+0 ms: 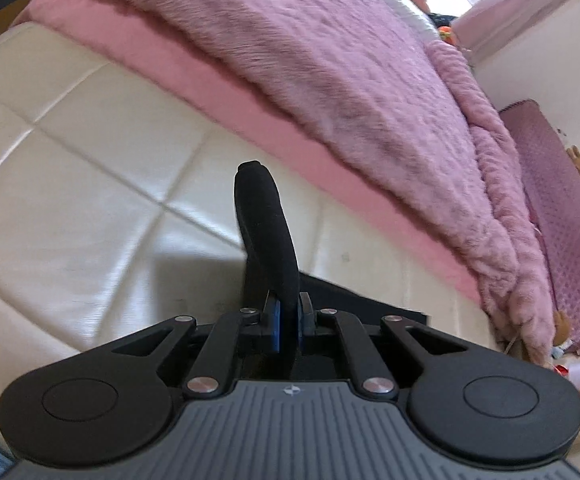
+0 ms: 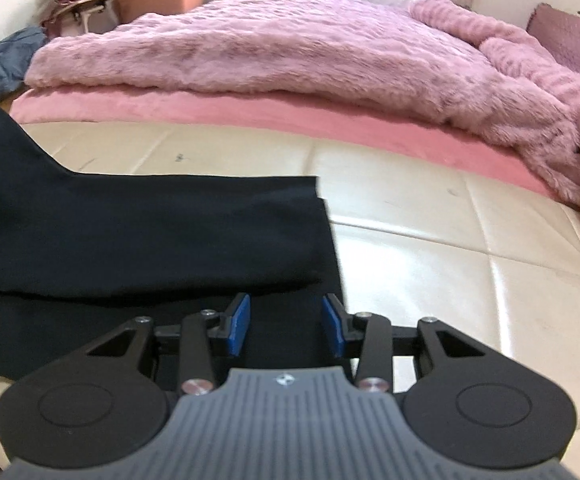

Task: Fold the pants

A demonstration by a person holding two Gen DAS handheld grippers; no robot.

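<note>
On the cream bed (image 2: 450, 272), the black pants (image 2: 150, 232) lie lengthwise leftward; left gripper (image 1: 288, 326) pinches a raised fold, probably the waistband; right gripper (image 2: 286, 322), fingers spread, hovers over the hem.

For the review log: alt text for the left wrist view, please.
The left gripper pinches a fold of black pants that stands up between its fingers, above a cream quilted surface. A pink blanket lies beyond.

Black pants (image 2: 150, 224), cream quilted bench (image 2: 470, 280), pink furry blanket (image 2: 290, 52).
</note>
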